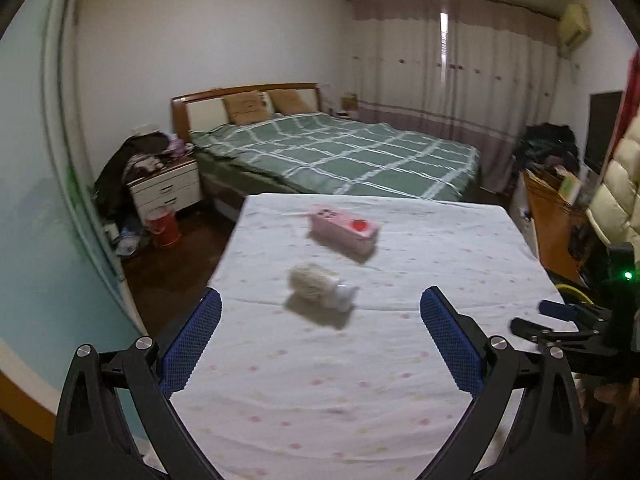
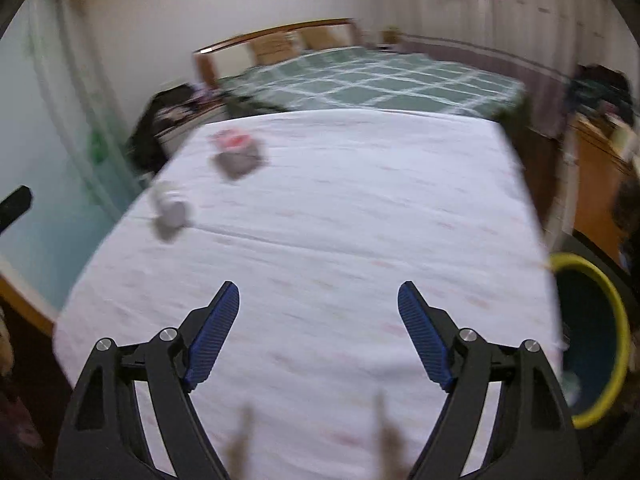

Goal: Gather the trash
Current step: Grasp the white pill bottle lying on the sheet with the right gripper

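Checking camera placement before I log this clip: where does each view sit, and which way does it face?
Left wrist: on the left gripper, jaws open, looking along its blue-padded fingers over the white cloth-covered table at a pink carton and a small plastic bottle; the right gripper shows at the right edge.
Right wrist: on the right gripper, jaws open, over the same table, a yellow-rimmed bin at right.
Shared: table, carton, bottle, green checked bed.

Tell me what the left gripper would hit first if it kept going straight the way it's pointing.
Probably the small bottle lying on the table's cloth, just ahead between the open left gripper fingers; depth is uncertain, so it might meet the cloth first.
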Tool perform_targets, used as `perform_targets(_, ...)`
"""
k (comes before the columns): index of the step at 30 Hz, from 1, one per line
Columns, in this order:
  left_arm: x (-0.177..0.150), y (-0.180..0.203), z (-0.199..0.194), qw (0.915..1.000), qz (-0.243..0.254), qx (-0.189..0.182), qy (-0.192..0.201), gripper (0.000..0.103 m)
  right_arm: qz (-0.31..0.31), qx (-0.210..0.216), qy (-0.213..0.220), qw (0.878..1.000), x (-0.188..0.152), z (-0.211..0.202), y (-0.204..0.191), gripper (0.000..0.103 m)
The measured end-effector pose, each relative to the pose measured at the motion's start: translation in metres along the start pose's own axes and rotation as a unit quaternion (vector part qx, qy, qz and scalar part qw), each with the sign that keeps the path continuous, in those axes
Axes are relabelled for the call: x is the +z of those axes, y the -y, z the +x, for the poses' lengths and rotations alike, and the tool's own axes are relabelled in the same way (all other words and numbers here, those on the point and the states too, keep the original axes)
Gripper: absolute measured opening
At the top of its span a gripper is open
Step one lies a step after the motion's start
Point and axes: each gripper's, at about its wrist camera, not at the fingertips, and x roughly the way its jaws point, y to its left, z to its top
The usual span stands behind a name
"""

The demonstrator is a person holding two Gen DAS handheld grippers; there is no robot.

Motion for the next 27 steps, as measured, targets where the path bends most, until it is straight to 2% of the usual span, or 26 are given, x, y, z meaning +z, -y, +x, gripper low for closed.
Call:
perform_targets(6,-0.010,-0.032,-0.004,0.9998,-0.019,0.010,0.000,0.098,-0.077,0.064,-0.018,0.995,0.035,0.038,-0.072,0.078)
perform_targets(14,-0.024,-0.047,0.012,0.9991,-0.034,0.000,-0.024,0.098,-0.142,0.100,-0.046,0.984,0.071,0.099,-0.129,0.078)
perform_targets(24,-0.031,-0.048,0.030,0.9981,-0.036,-0.015,-0.048,0.098,-0.196,0.087,-0.098,0.972,0.087,0.178,-0.169,0.078)
perform_targets(27,-0.032,-0.049,0.035,0.9976,-0.040,-0.018,-0.054,0.098,-0.199,0.083,-0.104,0.971,0.087,0.187,-0.171,0.070)
